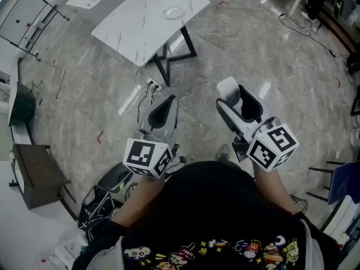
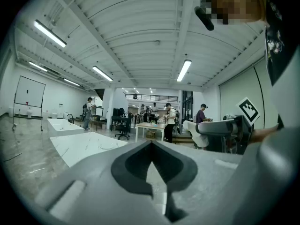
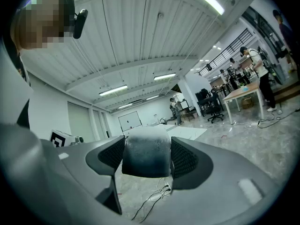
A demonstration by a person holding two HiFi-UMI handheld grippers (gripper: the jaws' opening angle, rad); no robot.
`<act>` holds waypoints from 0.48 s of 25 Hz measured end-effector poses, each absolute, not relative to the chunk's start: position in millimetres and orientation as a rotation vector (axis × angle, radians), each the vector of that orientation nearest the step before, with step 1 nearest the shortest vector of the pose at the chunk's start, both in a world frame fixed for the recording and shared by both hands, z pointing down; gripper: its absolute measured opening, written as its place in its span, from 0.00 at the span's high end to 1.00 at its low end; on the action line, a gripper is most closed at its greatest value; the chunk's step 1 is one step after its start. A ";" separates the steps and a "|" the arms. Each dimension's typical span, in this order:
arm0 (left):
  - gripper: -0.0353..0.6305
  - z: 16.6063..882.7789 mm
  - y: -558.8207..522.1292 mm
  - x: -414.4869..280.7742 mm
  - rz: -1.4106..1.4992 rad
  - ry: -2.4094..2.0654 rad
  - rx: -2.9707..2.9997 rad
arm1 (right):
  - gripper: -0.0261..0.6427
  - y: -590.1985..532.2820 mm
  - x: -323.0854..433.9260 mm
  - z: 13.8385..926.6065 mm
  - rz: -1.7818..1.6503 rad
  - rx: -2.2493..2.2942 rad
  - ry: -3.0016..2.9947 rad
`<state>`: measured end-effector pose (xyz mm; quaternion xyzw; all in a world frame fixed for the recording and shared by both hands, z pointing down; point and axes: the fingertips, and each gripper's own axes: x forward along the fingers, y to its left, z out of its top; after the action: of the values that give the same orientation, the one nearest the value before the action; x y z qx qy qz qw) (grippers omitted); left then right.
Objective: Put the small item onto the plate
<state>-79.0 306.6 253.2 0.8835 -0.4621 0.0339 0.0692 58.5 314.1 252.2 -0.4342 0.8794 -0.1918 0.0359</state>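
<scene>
Right gripper (image 3: 146, 146) is pinching the small item (image 3: 146, 161), a whitish-grey lump, up over the floor. Left gripper (image 2: 151, 149) is hovering beside it, jaws pressed together. Plate (image 1: 173, 12) is sitting on the white table (image 1: 135, 35) well ahead, with loose cables (image 1: 147, 89) lying on the floor in between.

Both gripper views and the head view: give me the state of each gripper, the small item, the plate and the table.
Left gripper: jaws together, nothing between them.
Right gripper: jaws shut on the small item.
Small item: clamped between the right jaws, held over the floor.
Plate: flat on the table, nothing visible on it.
Table: upright, far ahead of both grippers.
</scene>
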 end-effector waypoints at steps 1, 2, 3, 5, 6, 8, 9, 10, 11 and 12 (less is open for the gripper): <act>0.95 254.5 306.9 -78.3 0.103 -1.390 2.659 | 0.46 314.4 59.2 253.5 -0.591 -1.334 2.702; 0.95 255.7 307.0 -77.7 0.104 -1.390 2.658 | 0.46 314.5 59.9 254.7 -0.592 -1.335 2.702; 0.95 256.7 306.8 -77.3 0.104 -1.389 2.658 | 0.46 314.4 60.4 255.8 -0.593 -1.336 2.702; 0.95 257.9 305.3 -77.0 0.103 -1.390 2.658 | 0.46 313.1 61.0 257.5 -0.593 -1.339 2.703; 0.95 258.1 304.2 -77.0 0.103 -1.392 2.658 | 0.46 311.9 61.1 258.0 -0.594 -1.341 2.703; 0.95 258.5 301.7 -77.3 0.103 -1.393 2.657 | 0.46 309.0 61.6 258.2 -0.598 -1.344 2.696; 0.95 259.2 300.6 -77.5 0.104 -1.393 2.655 | 0.46 307.8 61.8 258.3 -0.602 -1.345 2.692; 0.95 260.4 299.7 -77.5 0.104 -1.392 2.650 | 0.46 306.9 61.9 258.9 -0.608 -1.346 2.692; 0.95 261.8 298.9 -77.0 0.103 -1.390 2.644 | 0.46 306.3 62.2 260.0 -0.614 -1.346 2.695; 0.95 263.3 297.9 -75.6 0.101 -1.390 2.638 | 0.46 305.6 63.1 261.2 -0.619 -1.346 2.699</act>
<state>-75.6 297.9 263.3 0.8815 -0.4644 0.0338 0.0790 63.1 305.6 261.2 -0.4369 0.8762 -0.2010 0.0312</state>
